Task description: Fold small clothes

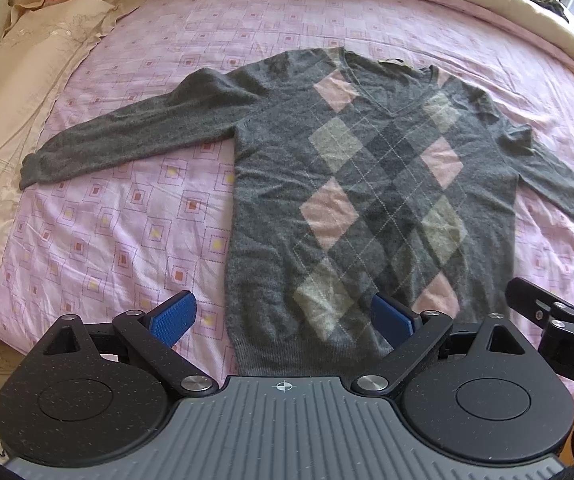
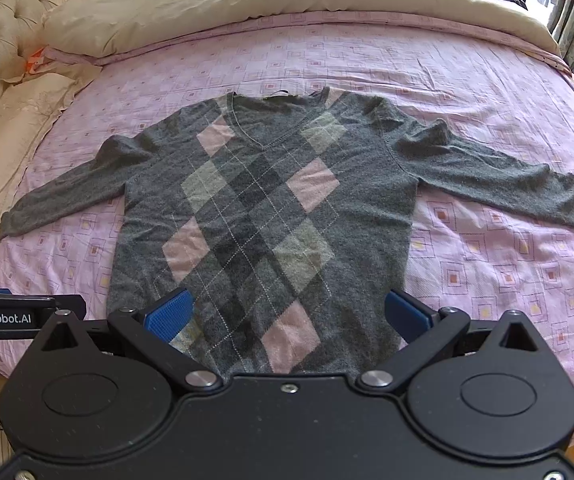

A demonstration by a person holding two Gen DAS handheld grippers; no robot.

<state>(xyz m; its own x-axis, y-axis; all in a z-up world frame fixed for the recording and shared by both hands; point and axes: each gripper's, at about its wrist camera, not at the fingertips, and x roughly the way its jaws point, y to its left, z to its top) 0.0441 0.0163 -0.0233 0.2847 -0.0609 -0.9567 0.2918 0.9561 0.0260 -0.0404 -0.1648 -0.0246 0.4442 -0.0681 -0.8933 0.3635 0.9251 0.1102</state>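
The grey argyle sweater [image 2: 263, 216] lies flat on the bed [image 2: 487, 92]; both the left hand-held gripper [image 1: 283, 316] and the right hand-held gripper [image 2: 287, 312] hover released over its hem.

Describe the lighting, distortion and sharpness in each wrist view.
Left wrist view: strong fisheye bowing; daylight brightens the pink bedsheet beside the grey sweater, which is sharp. Right wrist view: same bowing; sunlit patch on the sheet right of the sweater; the open right gripper looks in focus.

"GenRobot.AI" stands in white on the black body of the left gripper [image 2: 11, 316], at nine o'clock in the right wrist view. At four o'clock in the left wrist view, the right gripper [image 1: 567, 320] shows "DA", cut off.
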